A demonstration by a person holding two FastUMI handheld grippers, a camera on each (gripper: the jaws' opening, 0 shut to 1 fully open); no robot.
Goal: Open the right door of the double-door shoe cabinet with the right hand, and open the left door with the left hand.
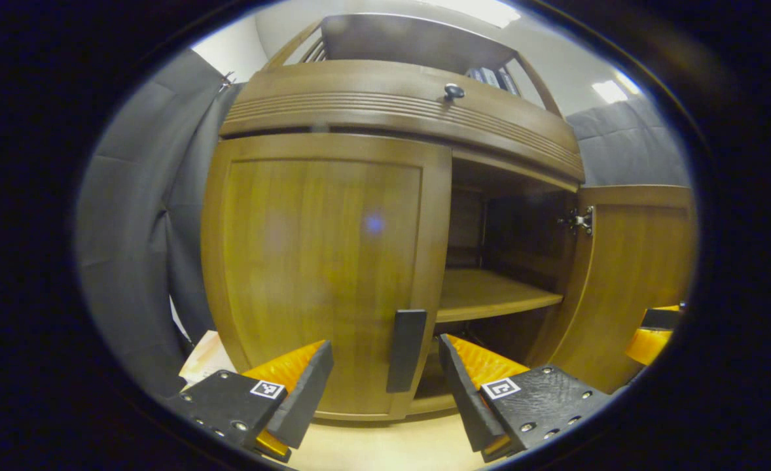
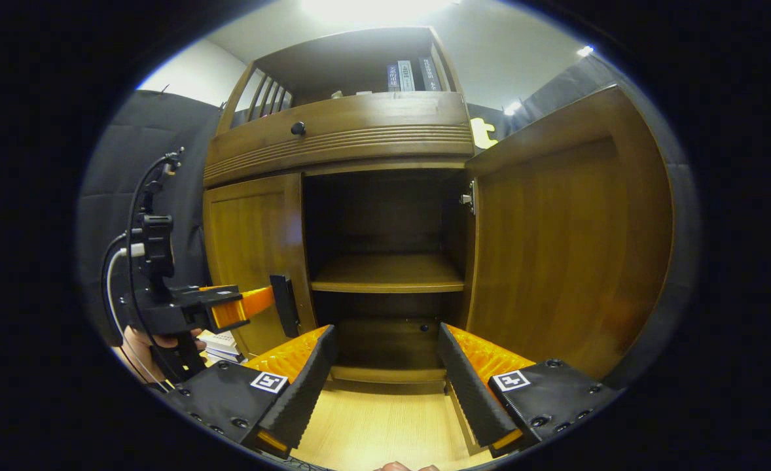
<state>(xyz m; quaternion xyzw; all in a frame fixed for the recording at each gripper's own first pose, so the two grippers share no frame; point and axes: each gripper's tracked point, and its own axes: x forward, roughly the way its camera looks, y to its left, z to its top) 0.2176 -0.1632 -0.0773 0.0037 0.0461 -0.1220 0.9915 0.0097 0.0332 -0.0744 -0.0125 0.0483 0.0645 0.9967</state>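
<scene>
Ahead of left gripper [image 1: 385, 383]: closed brown wooden left door [image 1: 323, 261], rigid, hinged.
Hold: dark vertical handle [image 1: 406, 350].
Grippers: both released, empty.

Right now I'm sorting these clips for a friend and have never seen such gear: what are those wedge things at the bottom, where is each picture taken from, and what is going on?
The wedges are the two fingers of a handheld gripper; a person carries one in each hand, with a camera riding on each. The left gripper view looks along the left gripper, open, facing the closed left door and its dark handle. The right gripper view looks along the right gripper, also open and holding nothing, facing the cabinet's bare shelf. The right door already stands swung open. A hand holding the left gripper shows at the left of that view. Books stand on top.
</scene>
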